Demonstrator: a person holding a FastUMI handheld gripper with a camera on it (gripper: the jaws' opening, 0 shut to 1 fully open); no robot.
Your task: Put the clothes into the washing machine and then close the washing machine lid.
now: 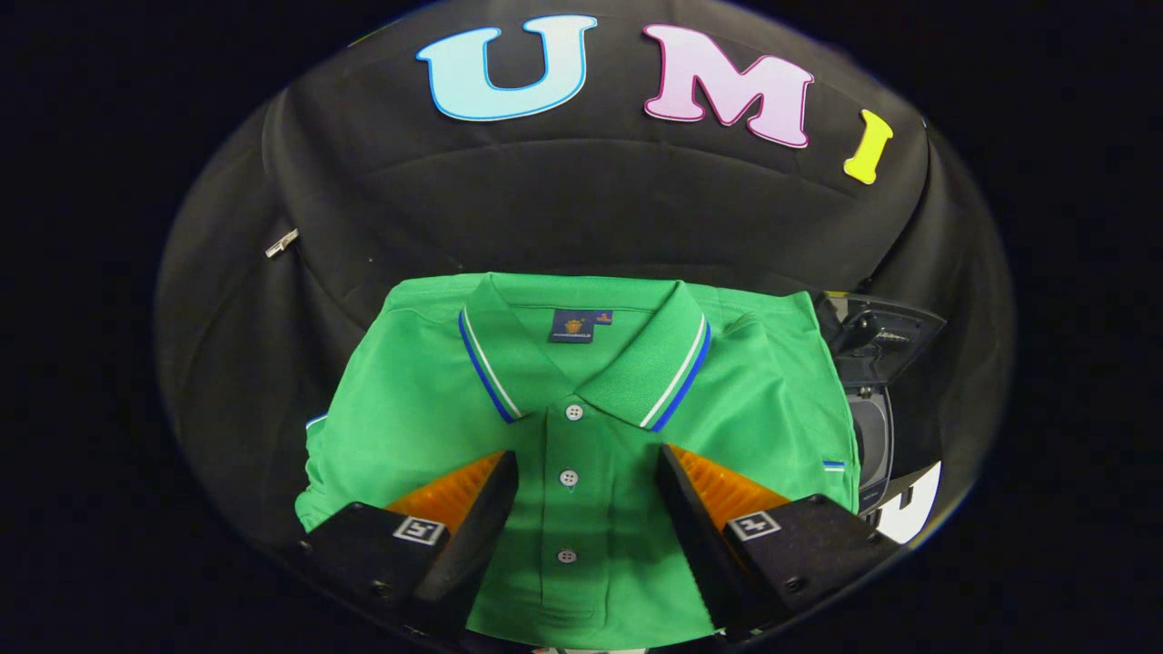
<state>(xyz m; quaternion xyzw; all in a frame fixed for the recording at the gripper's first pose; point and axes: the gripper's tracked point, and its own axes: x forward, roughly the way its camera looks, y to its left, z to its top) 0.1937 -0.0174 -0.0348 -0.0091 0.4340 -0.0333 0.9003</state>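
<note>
So far nothing of the task looks done. The green polo shirt lies folded and flat, collar at the far side and button placket running toward the near side, on a surface draped in black cloth. The gripper hovers over the shirt's near half with its fingers spread wide, one on each side of the placket, clasping nothing; whether the tips touch the fabric I cannot tell. To the right, just beside the shirt's right sleeve, stands the washing machine, a small dark unit whose lid is raised, so the opening seems ready. By my reading, everything is left: grasp the shirt, carry it right into the machine, then lower the lid.
</note>
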